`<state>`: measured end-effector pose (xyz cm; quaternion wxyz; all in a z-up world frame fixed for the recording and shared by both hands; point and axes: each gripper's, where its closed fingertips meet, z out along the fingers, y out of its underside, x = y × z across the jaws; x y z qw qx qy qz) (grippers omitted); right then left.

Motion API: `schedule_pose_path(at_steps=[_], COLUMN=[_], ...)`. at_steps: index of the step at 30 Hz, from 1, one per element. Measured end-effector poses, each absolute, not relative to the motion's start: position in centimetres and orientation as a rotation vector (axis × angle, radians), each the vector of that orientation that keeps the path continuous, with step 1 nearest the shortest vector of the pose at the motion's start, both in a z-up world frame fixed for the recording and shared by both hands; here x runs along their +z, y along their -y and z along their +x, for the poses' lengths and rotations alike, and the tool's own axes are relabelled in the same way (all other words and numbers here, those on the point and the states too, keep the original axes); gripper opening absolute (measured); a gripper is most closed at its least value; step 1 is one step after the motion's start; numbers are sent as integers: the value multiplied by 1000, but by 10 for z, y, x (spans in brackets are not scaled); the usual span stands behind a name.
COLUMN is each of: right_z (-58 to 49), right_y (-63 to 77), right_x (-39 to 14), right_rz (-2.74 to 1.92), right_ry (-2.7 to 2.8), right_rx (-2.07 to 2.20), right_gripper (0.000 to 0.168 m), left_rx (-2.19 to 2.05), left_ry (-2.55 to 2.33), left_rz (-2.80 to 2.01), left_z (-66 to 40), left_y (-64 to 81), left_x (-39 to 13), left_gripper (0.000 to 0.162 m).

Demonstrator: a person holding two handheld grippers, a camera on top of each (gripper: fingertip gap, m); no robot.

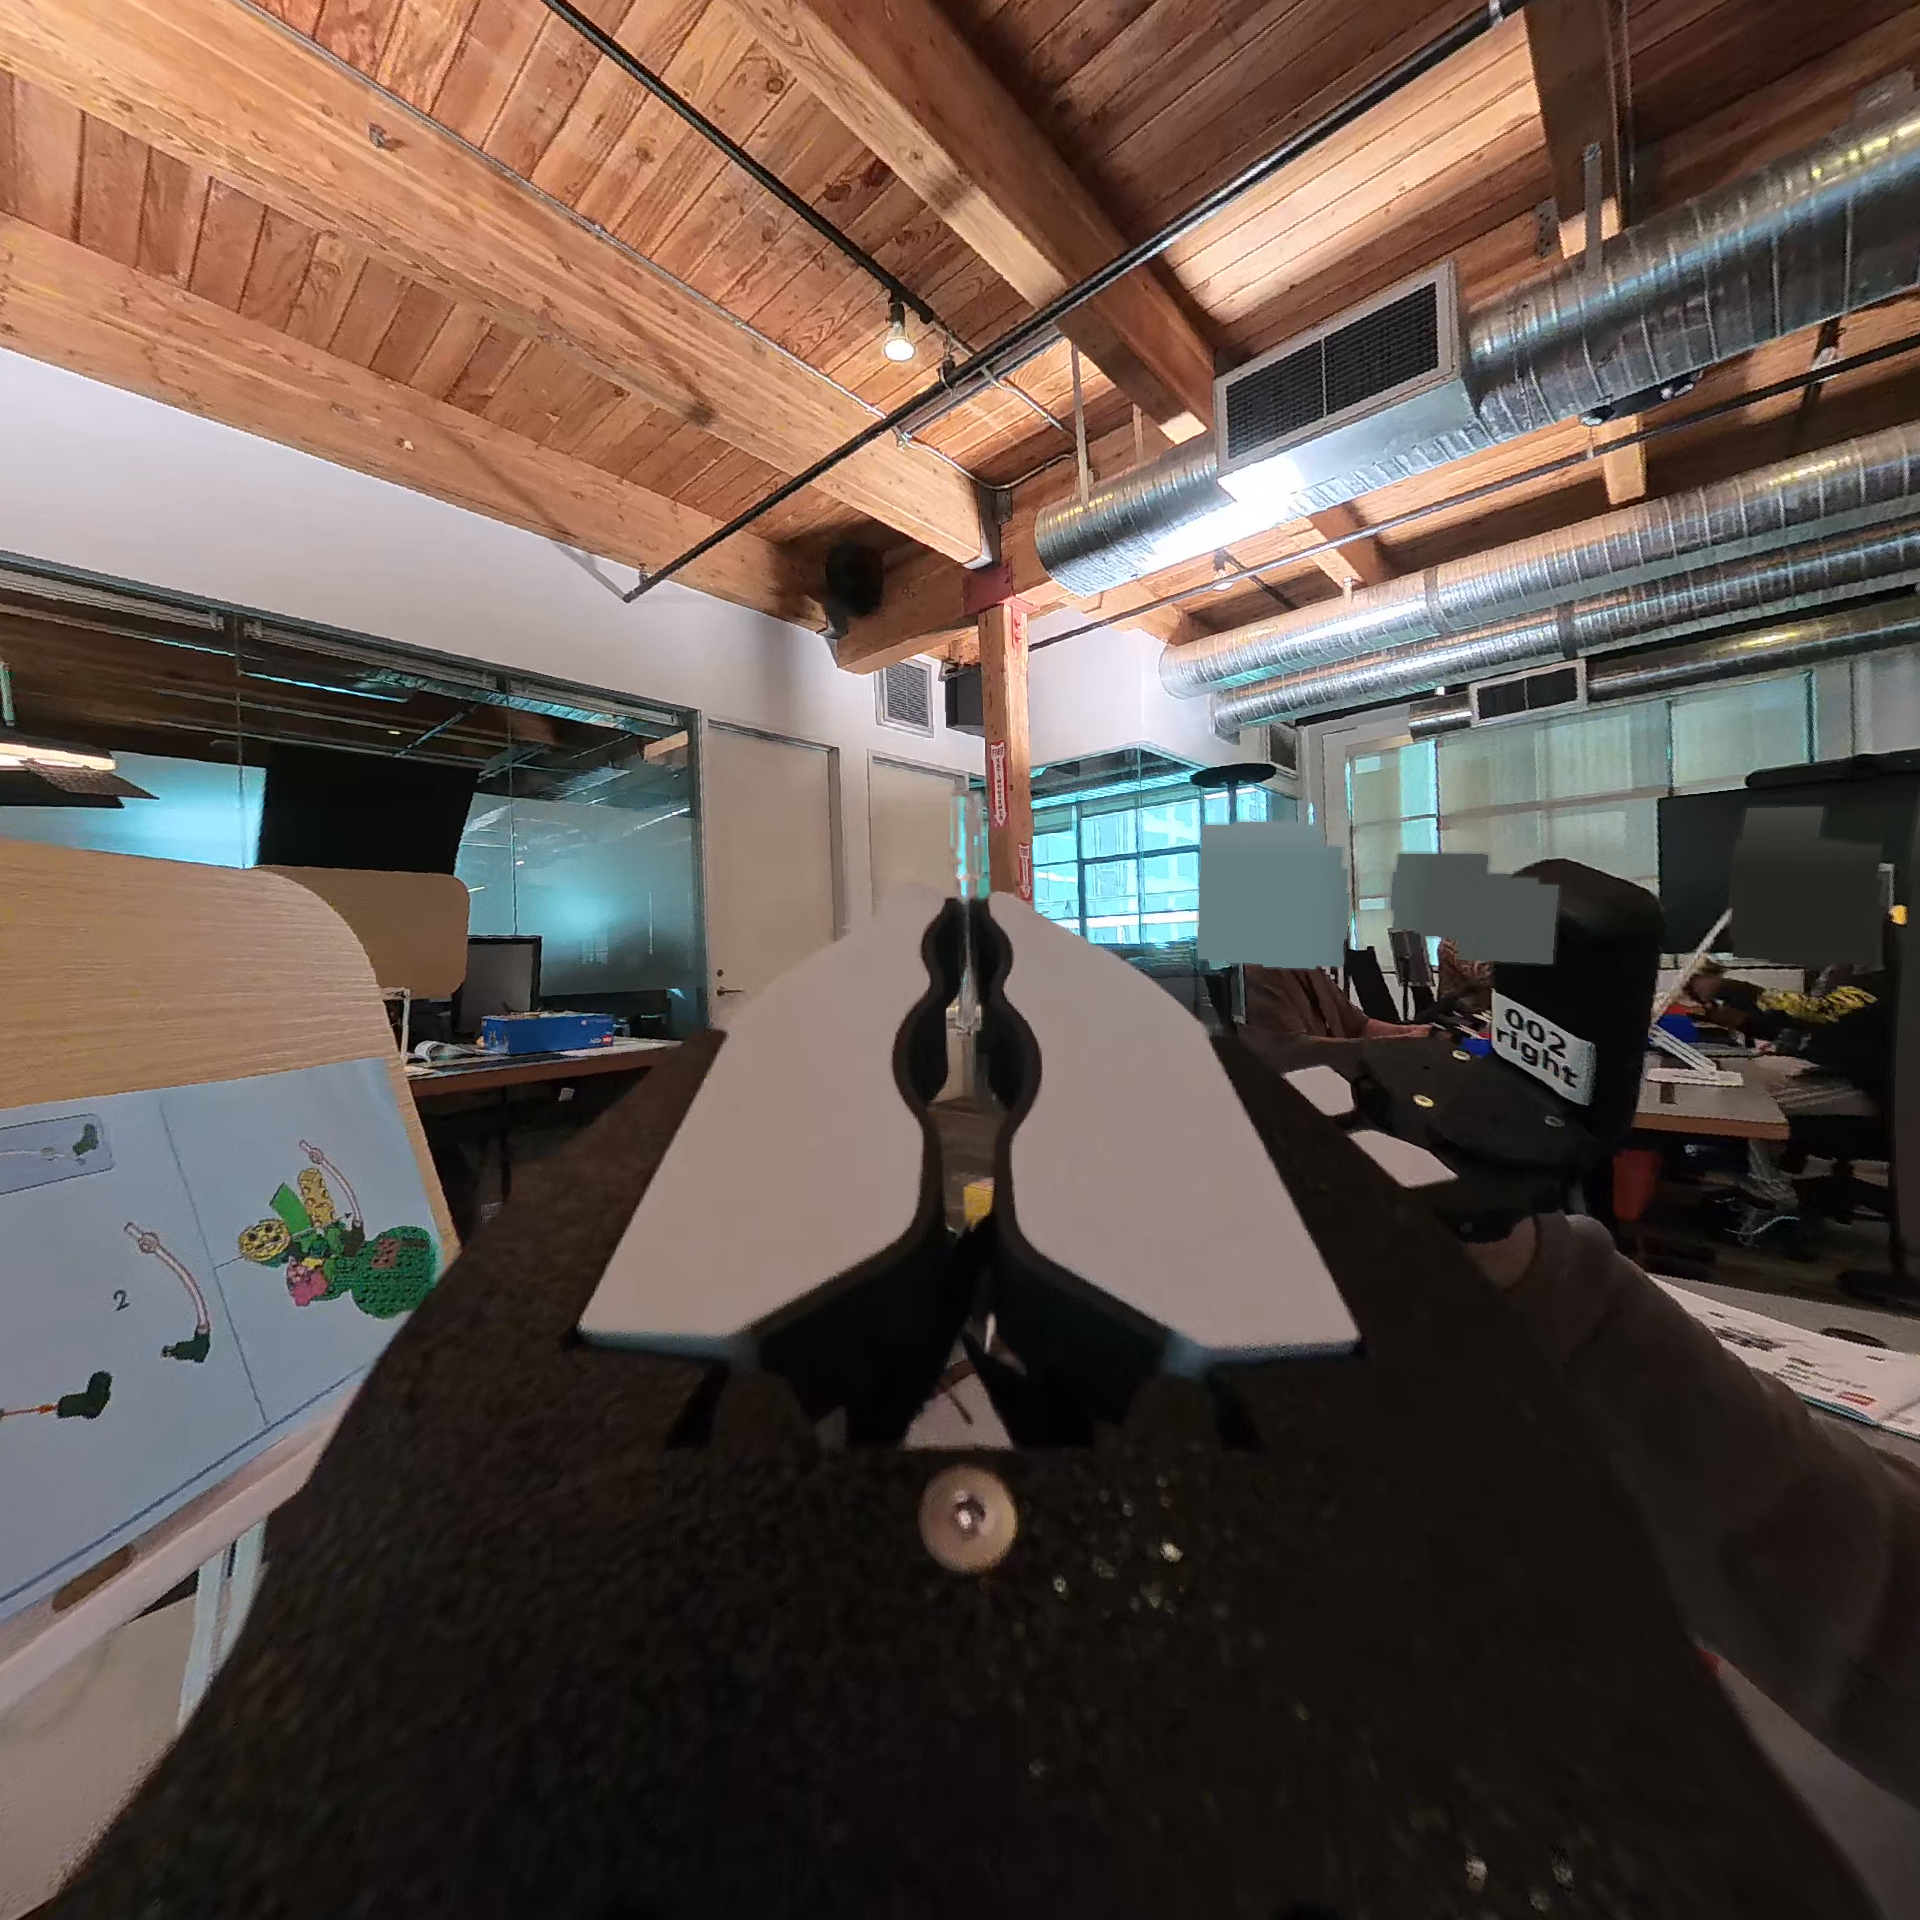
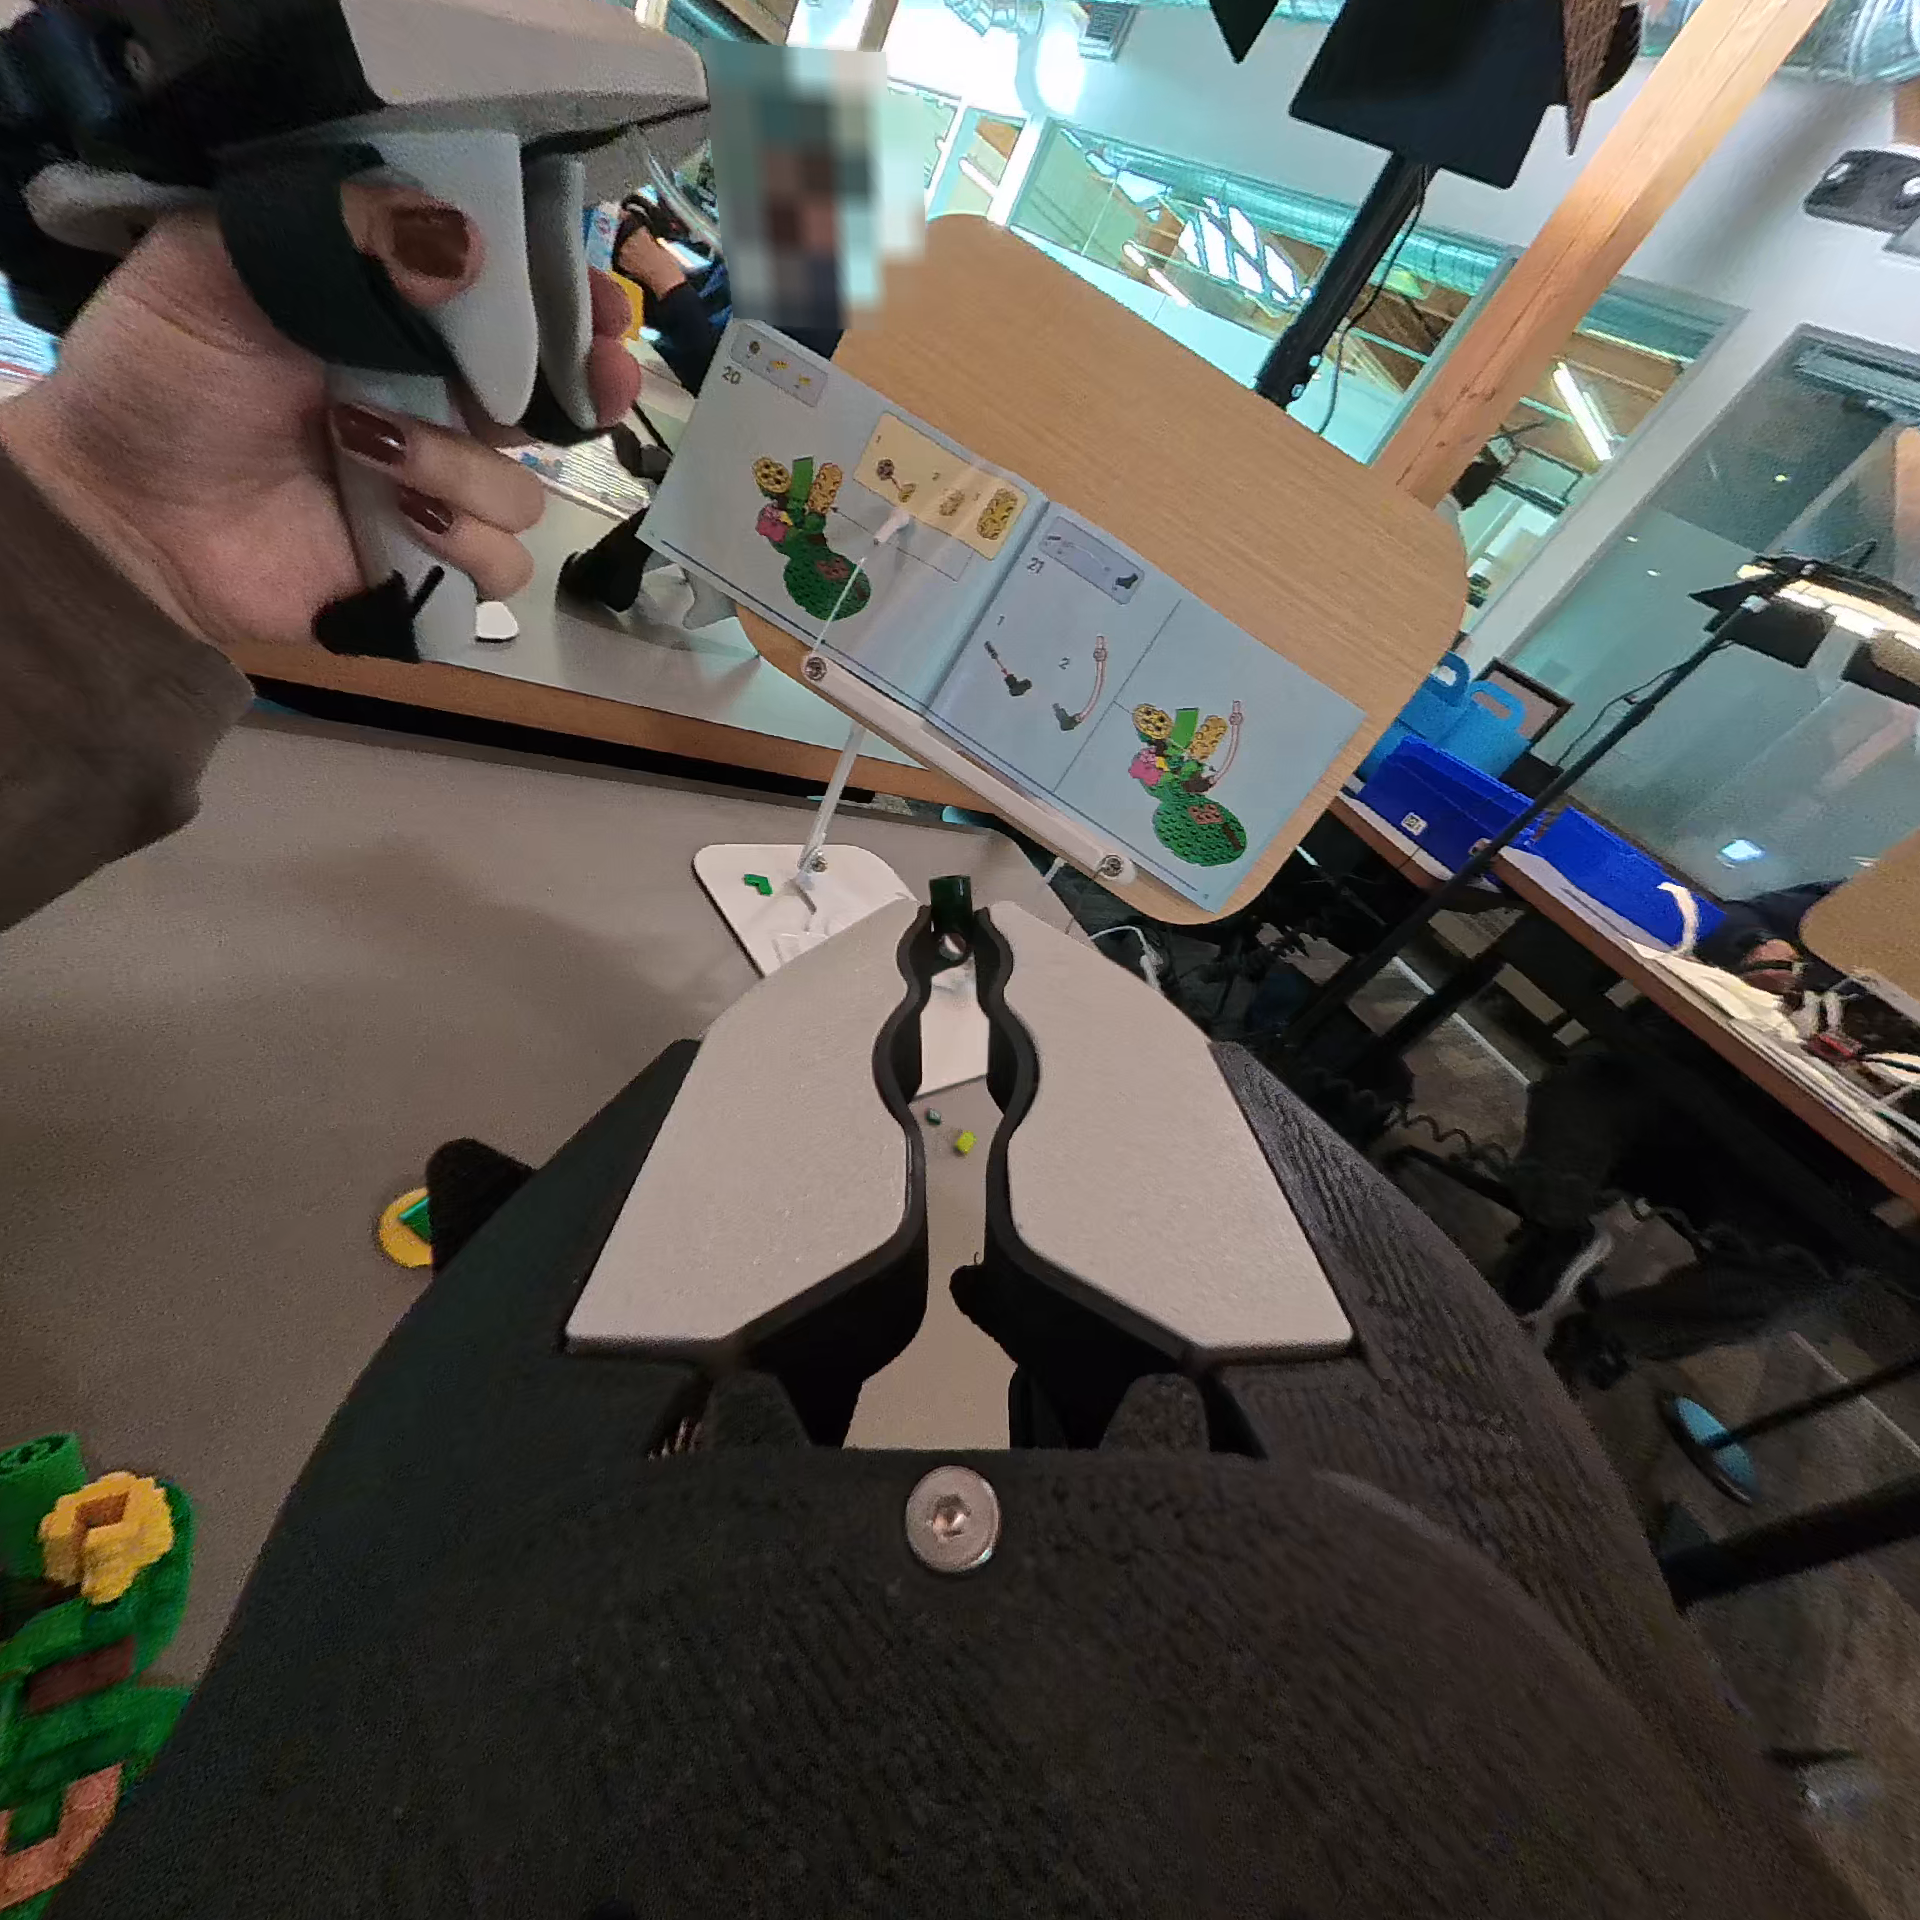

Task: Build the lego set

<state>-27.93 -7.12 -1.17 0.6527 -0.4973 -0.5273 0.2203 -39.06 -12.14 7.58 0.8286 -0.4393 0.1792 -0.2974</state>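
In the left wrist view my left gripper [image 1: 966,906] points up into the room and is shut on a thin clear rod [image 1: 964,852] that sticks out past the fingertips. In the right wrist view my right gripper [image 2: 951,923] is shut on a small dark green piece [image 2: 951,896] at its tips, above the grey table [image 2: 312,987]. The partly built model [image 2: 83,1621], green with a yellow flower, stands at the lower left. A hand holds the left gripper [image 2: 535,312] high at the upper left.
An open instruction booklet [image 2: 997,644] rests on a white stand [image 2: 769,904] in front of a wooden divider [image 2: 1195,436]; it also shows in the left wrist view [image 1: 208,1299]. Small loose green [image 2: 758,883] and yellow [image 2: 964,1143] pieces and a yellow round piece [image 2: 403,1231] lie on the table. The grippers' ends are close to 15 cm from one another. The partly built model [image 2: 83,1621] is about 25 cm from my right fingertips and 35 cm from my left.
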Motion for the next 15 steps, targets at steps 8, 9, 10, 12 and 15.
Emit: schedule_pose_path(at_steps=[8, 9, 10, 12, 15], right_z=[-294, -291, -288, -283, -273], right_y=[147, 157, 165, 176, 190], right_x=[-32, -34, -36, -41, -47], right_rz=[-1186, -1185, -1185, -1179, -1165], right_ry=[1509, 1563, 1602, 1677, 1777], right_rx=[1256, 1375, 1468, 1592, 1749], right_gripper=[5, 5, 5, 5, 5], left_rx=[-809, -841, -883, -1008, -1096], left_ry=[-1021, -1097, -1159, -1264, -1396], left_rz=[-803, -775, -742, -705, -718], left_z=[-317, -310, -305, -298, -290], left_y=[177, 185, 193, 208, 216], left_x=[40, 33, 28, 19, 2], left_gripper=[2, 2, 2, 2, 2])
